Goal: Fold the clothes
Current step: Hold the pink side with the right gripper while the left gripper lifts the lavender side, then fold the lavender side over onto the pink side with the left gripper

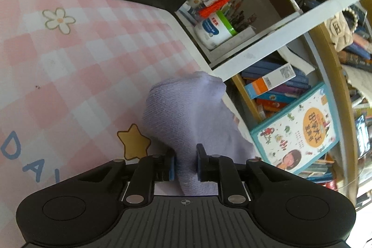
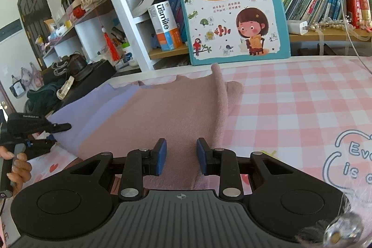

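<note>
Left gripper: your black two-finger left gripper (image 1: 185, 164) pinches a bunched fold of the lilac knitted cloth (image 1: 190, 113) between its blue pads, jaws drawn narrow, the fabric rising ahead of the fingers above the pink-and-white checked table cover (image 1: 76, 66)

Right gripper: your black right gripper (image 2: 181, 158) stands with jaws parted, the dusty-pink knitted garment (image 2: 162, 113) lying between the fingers; whether the pads press it, the pictures do not settle

Garment: it lies spread on the checked cover, directly ahead of your right gripper, a ridge of fabric standing up along its right edge; the lilac cloth shows along its left side

Left wrist view only: the close grip on the lilac cloth, a yellow star print (image 1: 133, 142) just left of it, a shelf with a white jar (image 1: 212, 30)

Right wrist view only: the pink garment, your hand (image 2: 18, 166) on the other tool at far left, the teal-bordered children's book (image 2: 232, 4) propped upright behind the table
</note>
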The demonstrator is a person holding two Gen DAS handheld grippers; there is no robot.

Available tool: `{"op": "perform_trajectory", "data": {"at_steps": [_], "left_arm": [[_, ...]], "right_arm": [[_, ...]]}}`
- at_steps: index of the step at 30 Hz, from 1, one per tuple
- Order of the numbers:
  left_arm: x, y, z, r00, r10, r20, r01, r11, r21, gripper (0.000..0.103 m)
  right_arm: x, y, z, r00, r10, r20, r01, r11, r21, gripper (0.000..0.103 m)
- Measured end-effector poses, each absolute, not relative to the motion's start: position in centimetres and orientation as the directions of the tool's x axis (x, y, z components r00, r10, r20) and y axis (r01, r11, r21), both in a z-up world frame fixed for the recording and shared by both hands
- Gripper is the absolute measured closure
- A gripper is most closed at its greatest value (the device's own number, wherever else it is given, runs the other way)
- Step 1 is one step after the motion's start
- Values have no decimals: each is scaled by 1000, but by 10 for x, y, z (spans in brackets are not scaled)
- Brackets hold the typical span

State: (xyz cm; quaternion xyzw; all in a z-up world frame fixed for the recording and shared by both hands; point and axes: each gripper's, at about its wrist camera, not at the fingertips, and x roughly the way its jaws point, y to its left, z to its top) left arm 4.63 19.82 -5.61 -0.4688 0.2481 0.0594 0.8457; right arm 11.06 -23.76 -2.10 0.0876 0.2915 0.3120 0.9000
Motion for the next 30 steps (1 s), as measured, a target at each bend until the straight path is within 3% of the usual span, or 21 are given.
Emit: {"op": "perform_trajectory", "data": {"at_steps": [12,17,23,26,30], "left_arm": [[46,198,-56,871,-130,-475,-322,580,-749,88],[49,181,-33,874,-75,-479,-298,697,-652,92],[52,132,26,924,-53,-380,-156,854,-497,93],[55,92,53,944,-76,-322,-53,926,-374,93],[64,38,41,908,-183,-376,78,957,-278,93]], "right_arm": [[132,-236,-21,610,611,-505,-518,789,330,77],[131,-239,-25,615,610,-501,-499,792,351,81],[132,-242,-27,612,617,-495,-487,787,379,82],[132,-243,-28,610,620,-493,-484,785,388,82],[134,-245,-29,605,628,-490,-477,778,408,82]]}}
